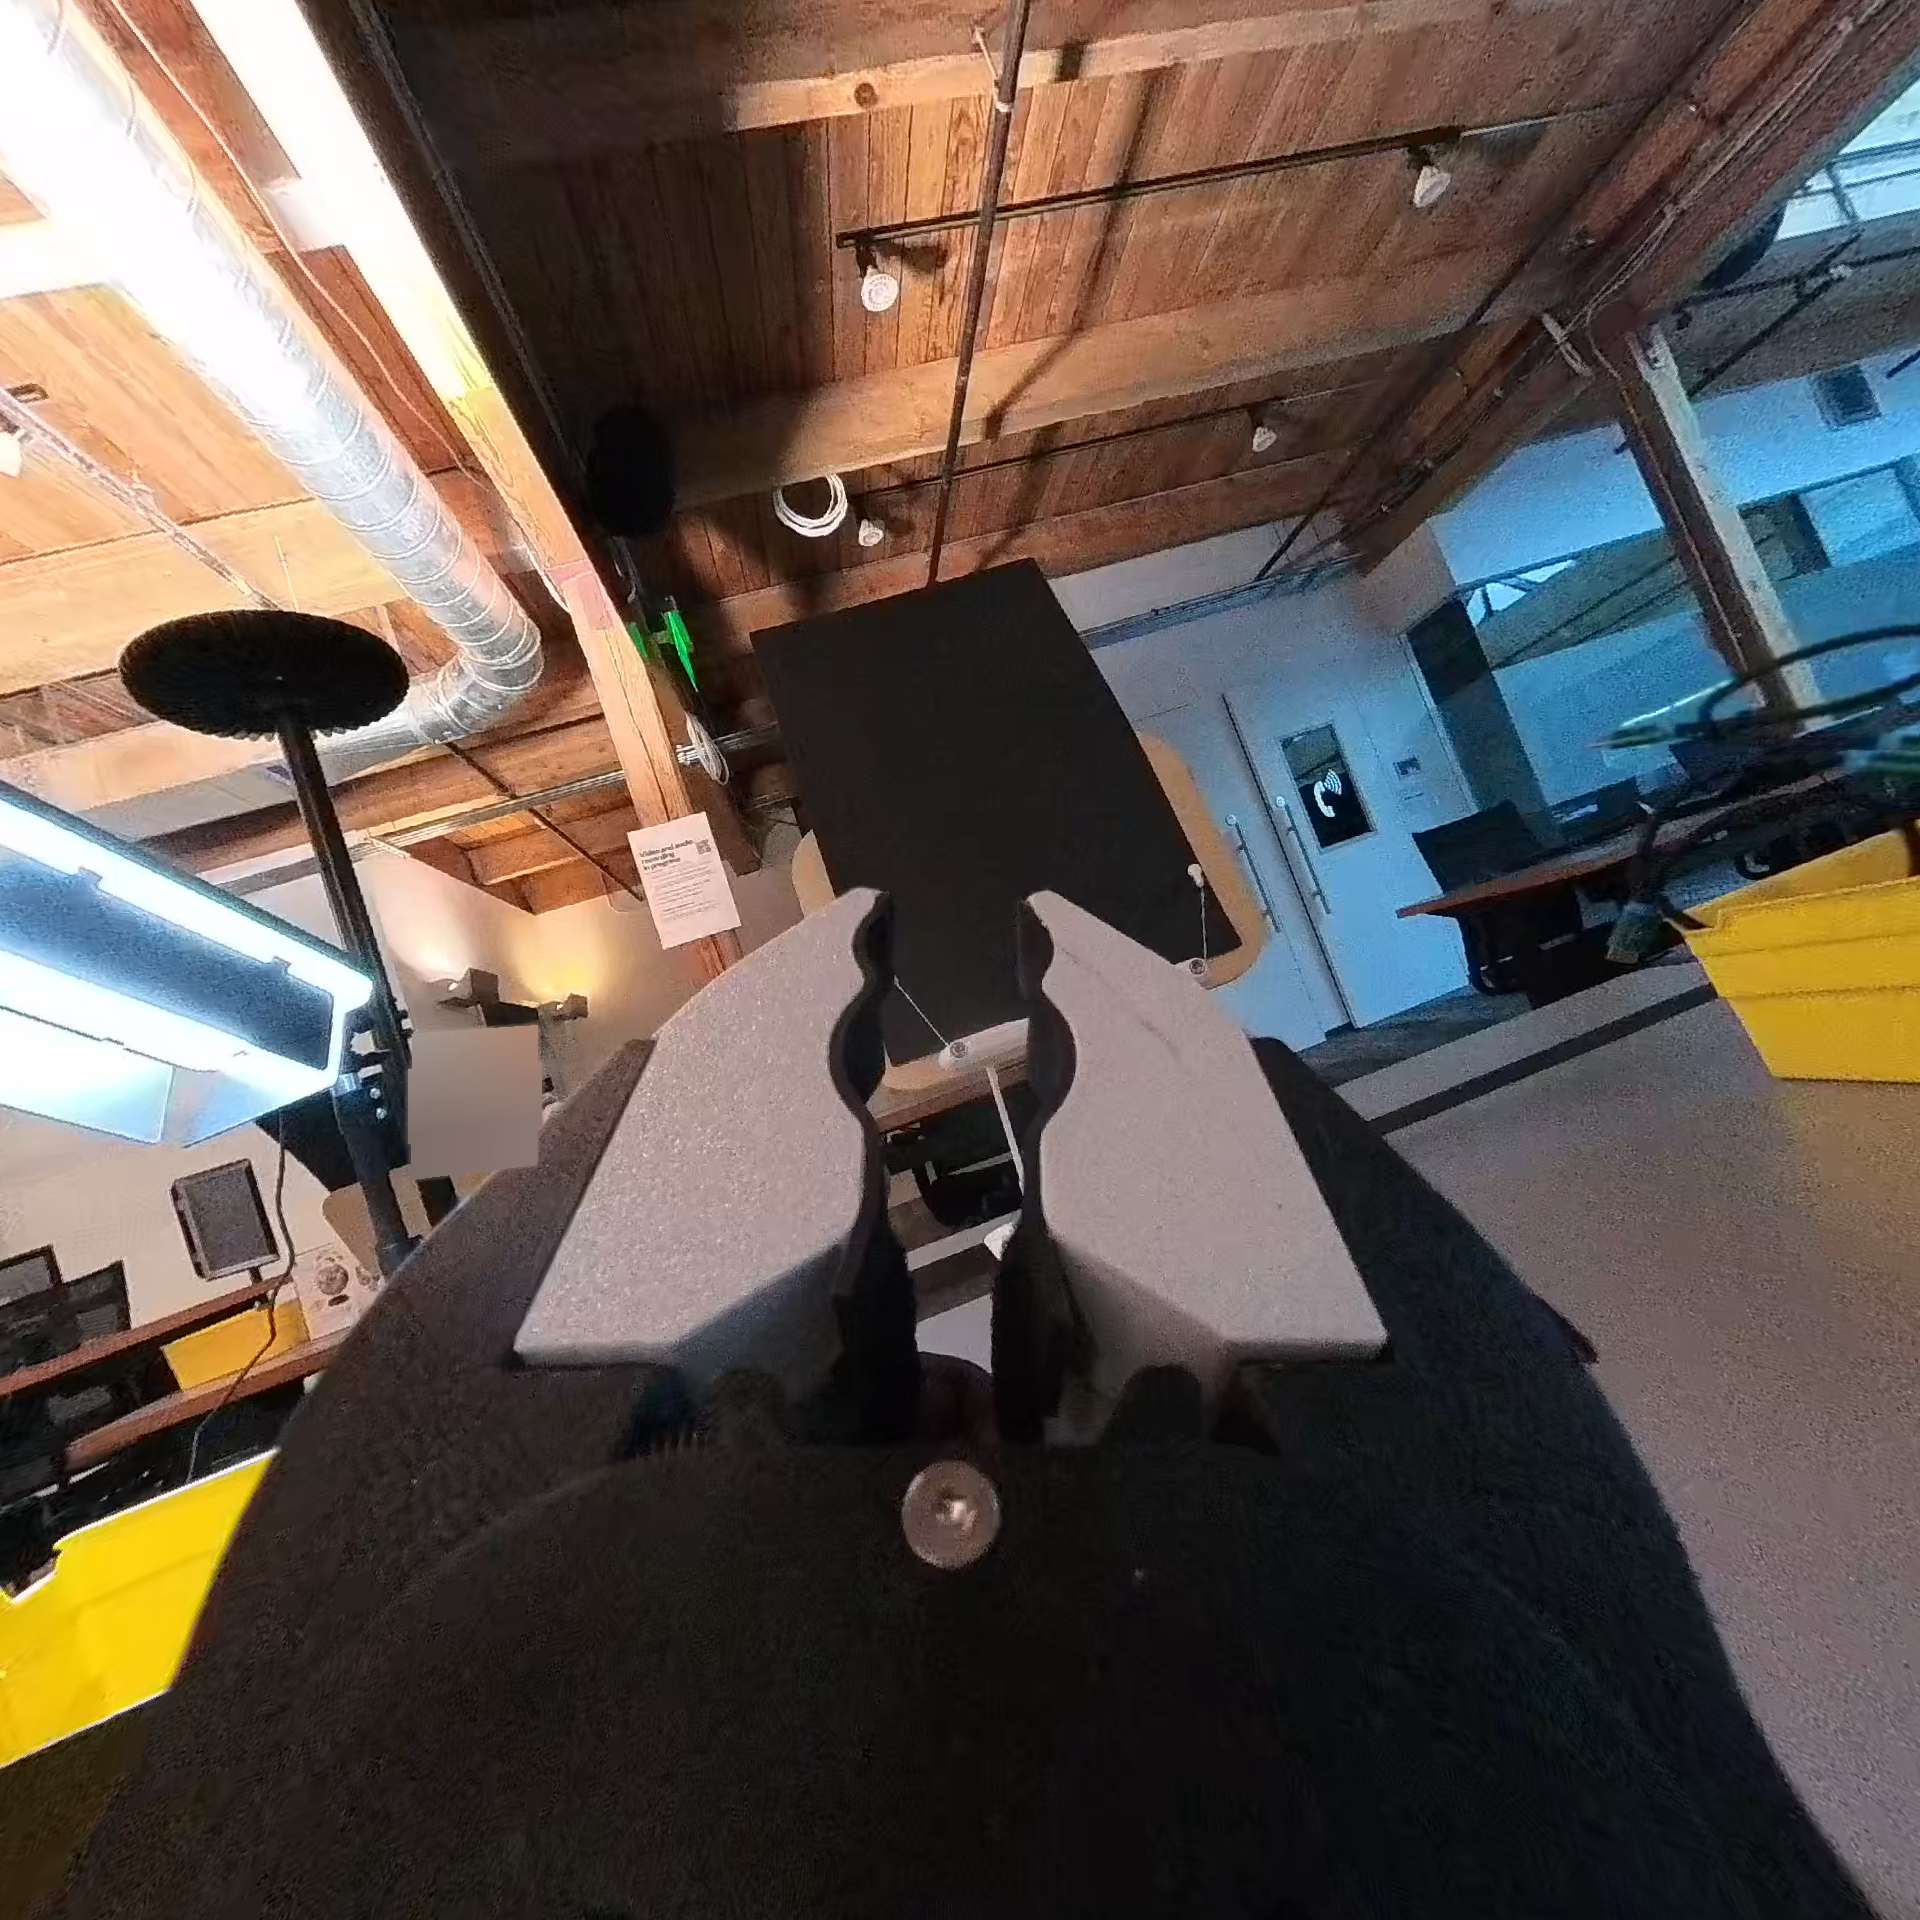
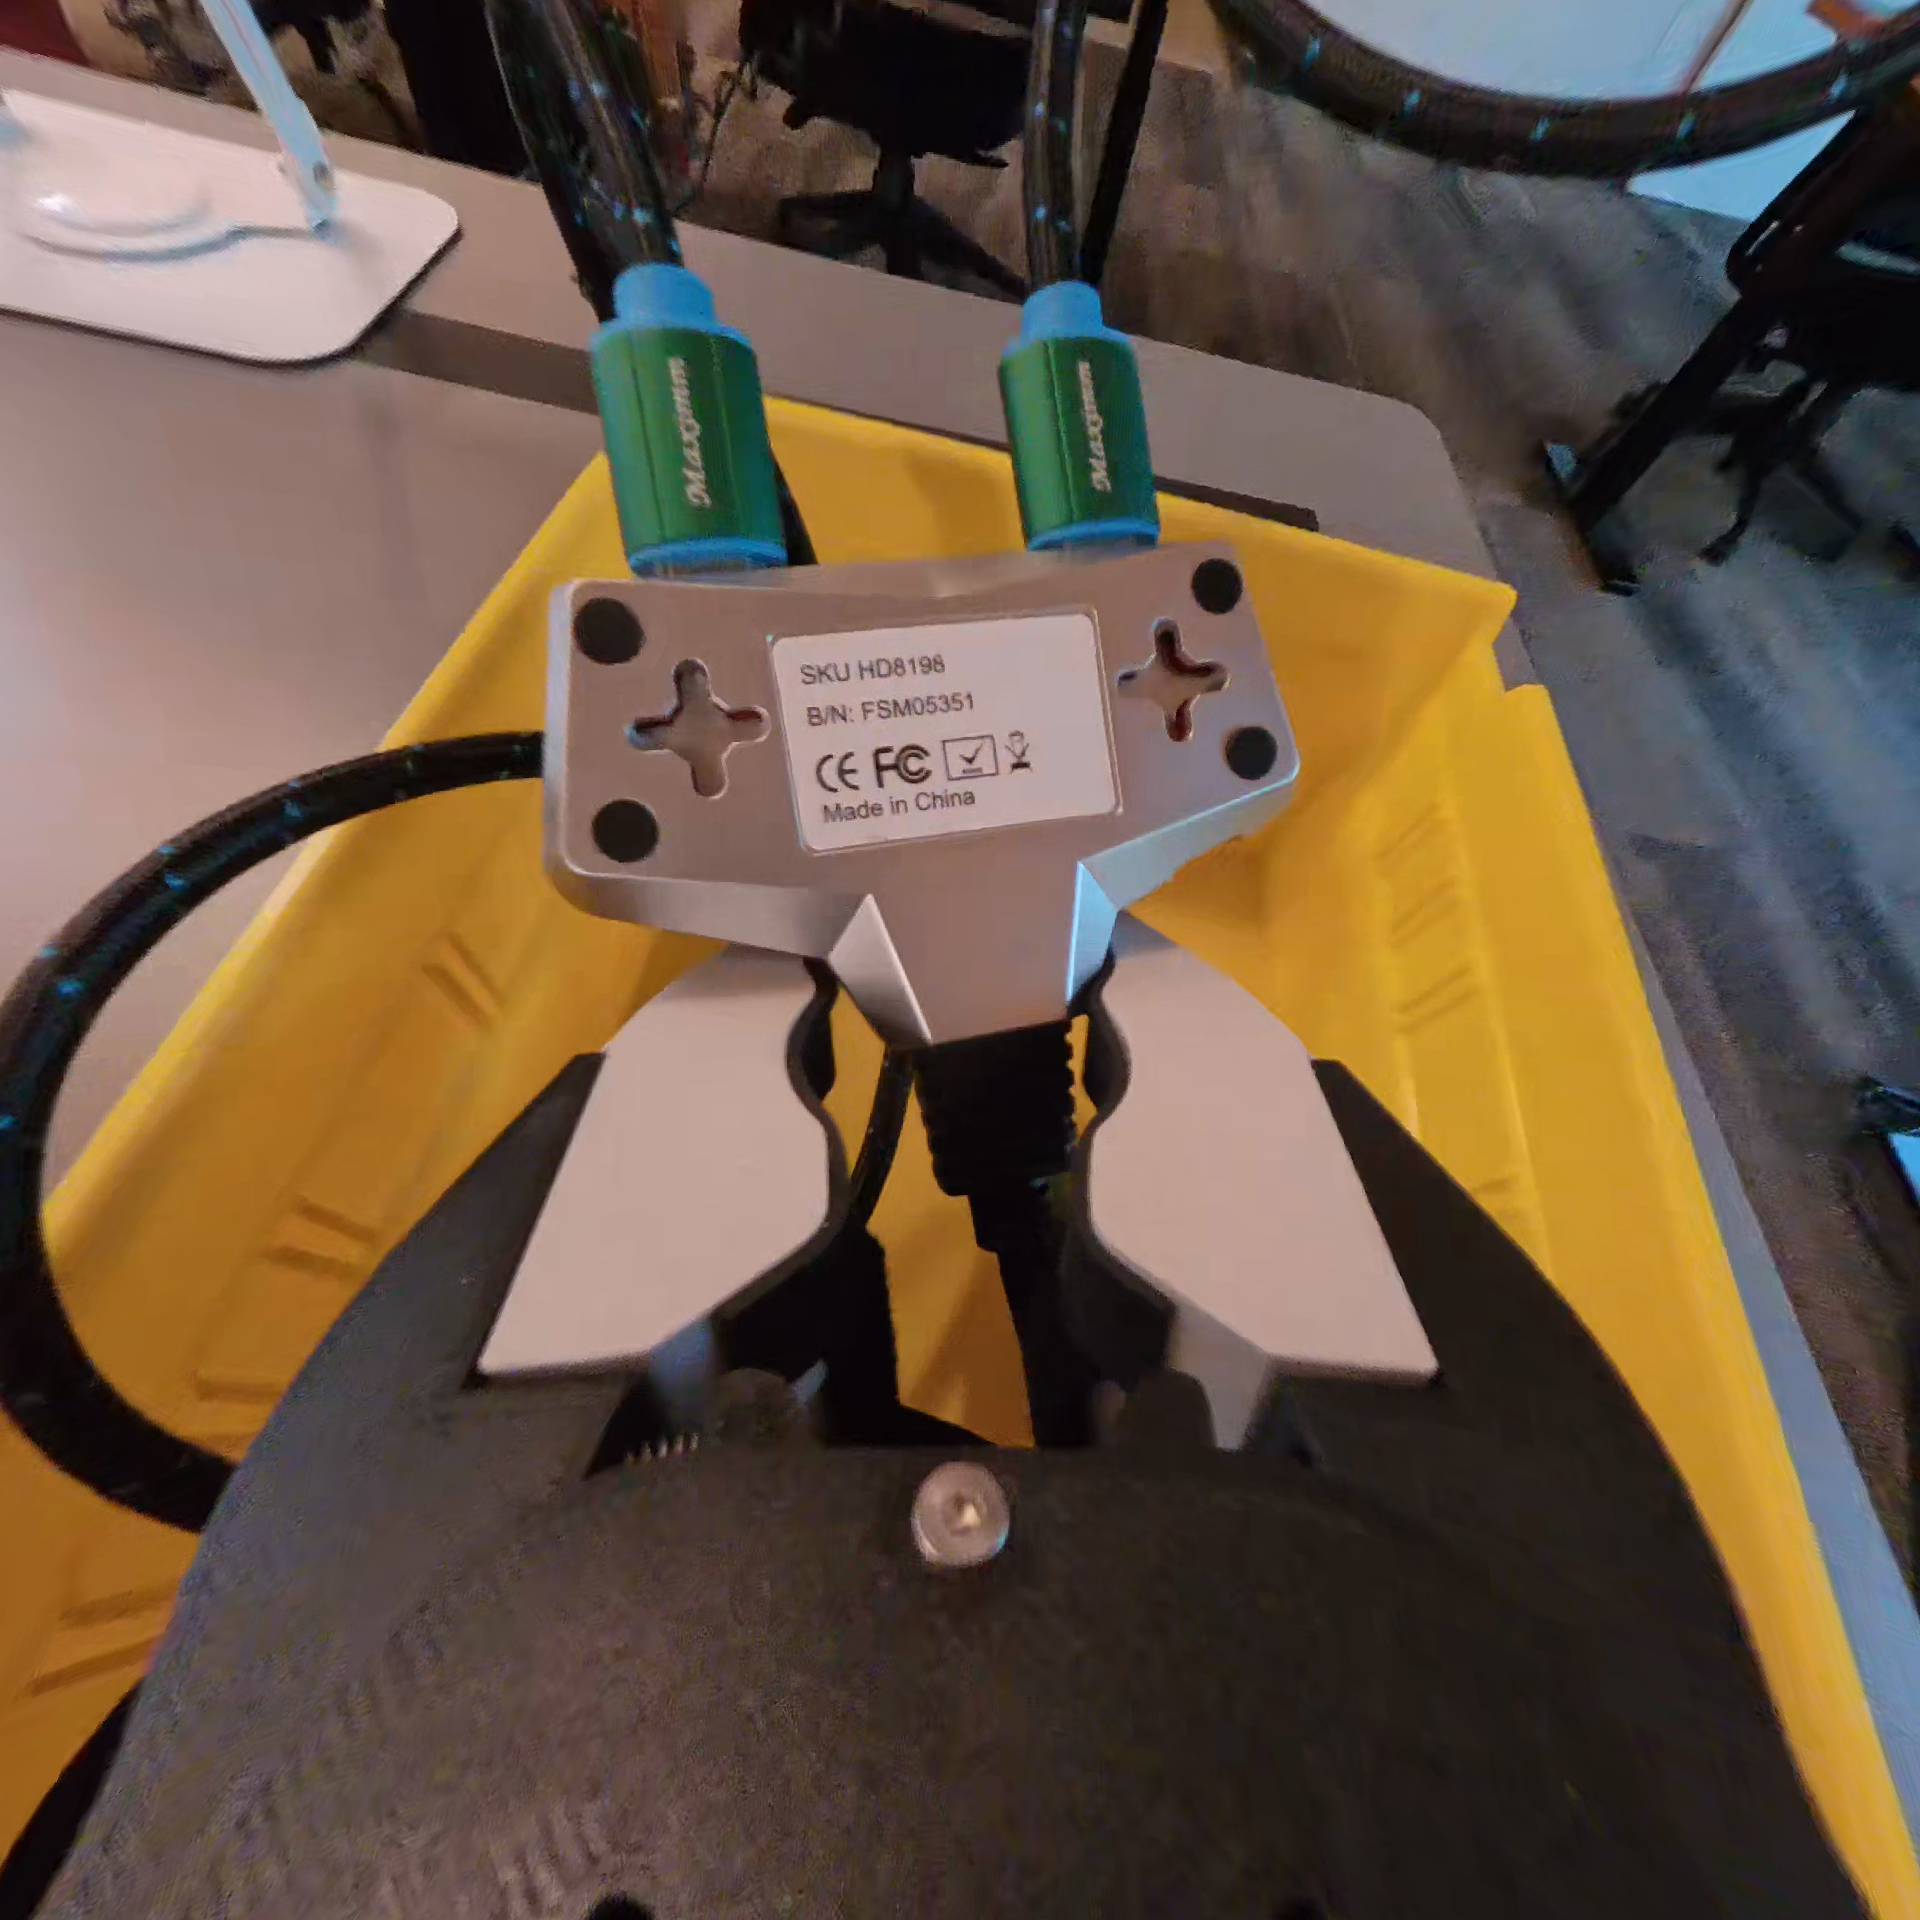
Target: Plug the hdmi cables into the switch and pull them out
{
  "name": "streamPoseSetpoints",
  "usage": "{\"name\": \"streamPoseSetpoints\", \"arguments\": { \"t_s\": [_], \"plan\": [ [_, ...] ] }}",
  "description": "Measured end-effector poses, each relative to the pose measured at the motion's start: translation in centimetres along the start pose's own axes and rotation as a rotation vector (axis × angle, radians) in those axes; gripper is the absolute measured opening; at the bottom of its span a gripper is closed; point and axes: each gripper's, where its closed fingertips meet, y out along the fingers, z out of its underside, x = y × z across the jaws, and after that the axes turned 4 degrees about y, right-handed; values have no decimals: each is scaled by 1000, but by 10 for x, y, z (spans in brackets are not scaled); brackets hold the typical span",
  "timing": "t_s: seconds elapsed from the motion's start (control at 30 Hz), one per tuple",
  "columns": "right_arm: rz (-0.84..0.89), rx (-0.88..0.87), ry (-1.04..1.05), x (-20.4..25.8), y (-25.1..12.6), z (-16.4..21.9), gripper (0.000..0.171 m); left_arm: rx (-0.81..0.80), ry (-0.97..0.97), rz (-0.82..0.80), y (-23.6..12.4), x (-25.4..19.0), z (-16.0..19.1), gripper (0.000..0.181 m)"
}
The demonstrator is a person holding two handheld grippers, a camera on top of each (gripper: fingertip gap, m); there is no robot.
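In the right wrist view, my right gripper (image 2: pixel 966 997) is shut on the narrow stem of a silver HDMI switch (image 2: pixel 935 727), held underside up with a white label showing. Two green HDMI plugs, left (image 2: pixel 686 447) and right (image 2: pixel 1081 447), sit in its far ports, and their black braided cables run up and away. The switch hangs over a yellow bin (image 2: pixel 1351 935). In the left wrist view, my left gripper (image 1: pixel 956 914) is open and empty and tilts up toward the ceiling, away from the switch.
A black braided cable (image 2: pixel 156 883) loops at the left of the bin. The bin stands on a grey table (image 2: pixel 208 520) with a white stand base (image 2: pixel 260 260) at the far left. The left wrist view shows another yellow bin (image 1: pixel 1818 966) holding cables on the table (image 1: pixel 1662 1247).
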Motion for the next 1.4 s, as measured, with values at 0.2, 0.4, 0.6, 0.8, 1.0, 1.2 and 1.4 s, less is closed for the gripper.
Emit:
{"name": "streamPoseSetpoints", "arguments": {
  "t_s": [0.2,0.4,0.6,0.8,1.0,1.2,1.4],
  "plan": [
    [-5,-173,59,-12,-26,-37,97,15,-24,9,-2,-2,6,22],
    [61,-366,-180,-10,-72,-89,95,42,-19,43,-3,-11,16,22],
    [158,-761,-313,27,-191,-132,86,53,-44,46,-3,-11,21,22],
    [11,-746,-297,94,-234,-72,63,68,-69,61,-2,-14,25,22],
    [-59,118,-242,91,-125,42,70,121,-73,92,1,-20,36,22],
    [-70,193,-338,107,-75,73,13,143,-68,114,1,-25,40,22],
    [-98,206,-379,131,-47,58,16,142,-76,131,2,-29,40,22]
  ]
}}
